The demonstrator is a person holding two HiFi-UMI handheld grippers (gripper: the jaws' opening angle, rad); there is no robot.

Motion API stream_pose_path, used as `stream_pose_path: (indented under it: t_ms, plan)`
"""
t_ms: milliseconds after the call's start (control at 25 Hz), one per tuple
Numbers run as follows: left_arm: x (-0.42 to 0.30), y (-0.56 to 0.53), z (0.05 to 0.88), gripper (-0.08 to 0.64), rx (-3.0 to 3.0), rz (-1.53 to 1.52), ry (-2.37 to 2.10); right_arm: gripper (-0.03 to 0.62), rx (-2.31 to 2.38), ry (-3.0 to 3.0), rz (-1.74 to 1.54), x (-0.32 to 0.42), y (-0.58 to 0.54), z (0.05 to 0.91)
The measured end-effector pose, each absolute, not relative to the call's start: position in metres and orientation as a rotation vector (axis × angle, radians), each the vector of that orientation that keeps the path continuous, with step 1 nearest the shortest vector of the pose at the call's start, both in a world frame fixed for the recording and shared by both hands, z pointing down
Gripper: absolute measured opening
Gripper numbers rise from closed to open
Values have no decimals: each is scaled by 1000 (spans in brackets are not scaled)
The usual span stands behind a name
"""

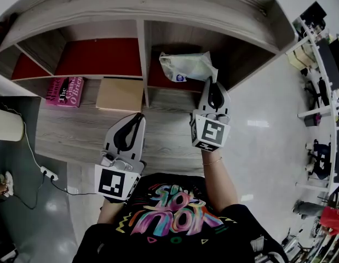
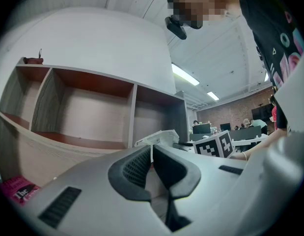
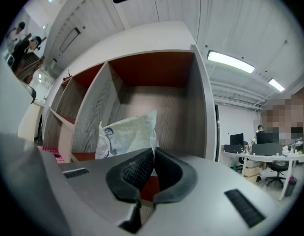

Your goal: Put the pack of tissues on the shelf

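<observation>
Wood-grain shelf (image 1: 143, 53), red-backed; right claw (image 1: 213, 81) tight on tissue pack (image 1: 185, 67); left claw (image 1: 141, 115) closed.

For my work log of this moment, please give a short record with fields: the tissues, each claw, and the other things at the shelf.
tissue pack: inside the right compartment, tilted; resting or not, unclear
right claw: shut on the tissue pack's thin edge
left claw: shut, nothing in it, apart from the pack
shelf: wooden, with red compartment floors
other things: pink book and flat tan box, side by side on the lower ledge
</observation>
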State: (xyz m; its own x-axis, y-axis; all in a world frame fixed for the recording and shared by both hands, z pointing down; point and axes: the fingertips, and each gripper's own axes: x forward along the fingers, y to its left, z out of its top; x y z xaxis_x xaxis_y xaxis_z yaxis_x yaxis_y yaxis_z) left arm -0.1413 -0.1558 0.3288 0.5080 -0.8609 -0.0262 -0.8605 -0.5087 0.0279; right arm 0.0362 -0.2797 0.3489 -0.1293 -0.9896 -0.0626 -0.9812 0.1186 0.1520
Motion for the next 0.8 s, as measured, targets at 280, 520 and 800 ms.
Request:
stream_pose_path:
  t_ms: [280,520,800]
  plan:
    - [-135,-151,329,34,2717,-58,-1554,19,1957,-2303,-171,34,-280,365]
    - [-133,-151,330,34,2715,-52,-1545,52,1904,-2302,-105,31,-281,378]
    - [-129,-148,330,34,2716,-60,-1541,86,1847,-2322,-34,30,-281,390]
